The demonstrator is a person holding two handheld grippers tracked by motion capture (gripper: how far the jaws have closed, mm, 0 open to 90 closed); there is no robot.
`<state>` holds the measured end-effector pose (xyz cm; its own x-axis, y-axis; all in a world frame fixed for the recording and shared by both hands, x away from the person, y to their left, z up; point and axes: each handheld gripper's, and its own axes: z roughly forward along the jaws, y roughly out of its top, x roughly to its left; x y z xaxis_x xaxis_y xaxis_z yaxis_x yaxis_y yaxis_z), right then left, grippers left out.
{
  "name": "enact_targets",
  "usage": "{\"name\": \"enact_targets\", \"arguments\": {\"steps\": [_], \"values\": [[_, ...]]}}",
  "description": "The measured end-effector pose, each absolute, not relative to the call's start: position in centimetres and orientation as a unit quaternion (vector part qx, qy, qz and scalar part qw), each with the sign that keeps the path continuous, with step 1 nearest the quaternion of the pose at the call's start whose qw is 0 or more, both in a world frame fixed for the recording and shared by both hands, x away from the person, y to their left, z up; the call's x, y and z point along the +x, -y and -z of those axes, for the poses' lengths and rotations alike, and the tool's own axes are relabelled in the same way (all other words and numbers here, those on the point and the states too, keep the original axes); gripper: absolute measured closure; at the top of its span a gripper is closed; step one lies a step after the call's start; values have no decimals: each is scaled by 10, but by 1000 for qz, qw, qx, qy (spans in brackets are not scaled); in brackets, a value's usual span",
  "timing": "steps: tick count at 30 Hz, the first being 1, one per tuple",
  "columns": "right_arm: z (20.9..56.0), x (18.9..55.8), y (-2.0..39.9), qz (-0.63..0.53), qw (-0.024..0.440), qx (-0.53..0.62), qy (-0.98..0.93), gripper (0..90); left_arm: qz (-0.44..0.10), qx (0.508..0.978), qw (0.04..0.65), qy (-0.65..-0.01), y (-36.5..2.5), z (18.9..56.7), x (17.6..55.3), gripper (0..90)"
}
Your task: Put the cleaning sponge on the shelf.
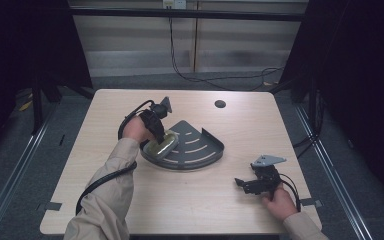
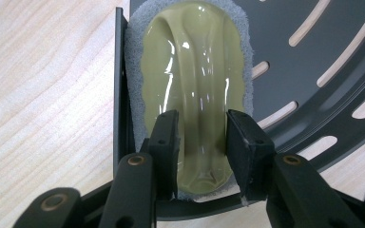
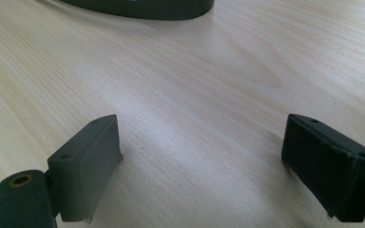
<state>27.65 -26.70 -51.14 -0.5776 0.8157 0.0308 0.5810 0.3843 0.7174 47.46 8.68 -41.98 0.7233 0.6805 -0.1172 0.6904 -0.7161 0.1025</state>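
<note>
Currently, status per item:

Left gripper: jaws sit on either side of the raised handle of the scrub sponge. Pads look to be against the handle's flanks, so it reads as a light grip on it. Seen from the high view the gripper comes in over the left end of the rack.

Scrub sponge: pale yellow-green glossy plastic top with a grey scouring pad under it, the pad's edge showing all round. It lies flat inside the rack, hard against the straight left wall. High view shows it at the rack's left end.

Rack: dark grey quarter-round metal tray with curved slots in the floor and a low rim. It sits near the table's middle.

Right gripper: jaws wide apart, nothing between them, bare wood beneath. In the high view it rests low at the near right of the table, well apart from the rack.

Table: light wood grain, a round hole near the far edge.
</note>
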Motion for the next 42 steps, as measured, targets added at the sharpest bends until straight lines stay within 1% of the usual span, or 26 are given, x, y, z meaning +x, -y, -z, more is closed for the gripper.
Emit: {"name": "enact_targets", "arguments": {"steps": [7,13,19,21,26,28,30,34,36,42], "values": [[511,277,267,-353,167,428,-815,123,31,924,72,-374,-89,418,474,604],[511,277,267,-353,167,428,-815,123,19,924,76,-375,-91,415,473,506],[511,277,267,-353,166,429,-815,123,21,917,82,-390,-94,413,472,374],[511,277,267,-353,166,428,-815,123,20,916,84,-392,-94,411,471,355],[511,277,267,-353,167,428,-815,123,21,909,84,-408,-98,408,471,274],[511,277,267,-353,167,428,-815,123,23,906,86,-413,-100,406,471,271],[511,277,267,-353,167,428,-815,123,24,905,86,-416,-102,404,471,244],[511,277,267,-353,167,428,-815,123,23,902,90,-421,-105,400,468,234],[511,277,267,-353,166,428,-815,123,20,901,95,-424,-106,399,467,211],[511,277,267,-353,166,428,-815,123,17,899,100,-425,-110,396,462,205]]}}
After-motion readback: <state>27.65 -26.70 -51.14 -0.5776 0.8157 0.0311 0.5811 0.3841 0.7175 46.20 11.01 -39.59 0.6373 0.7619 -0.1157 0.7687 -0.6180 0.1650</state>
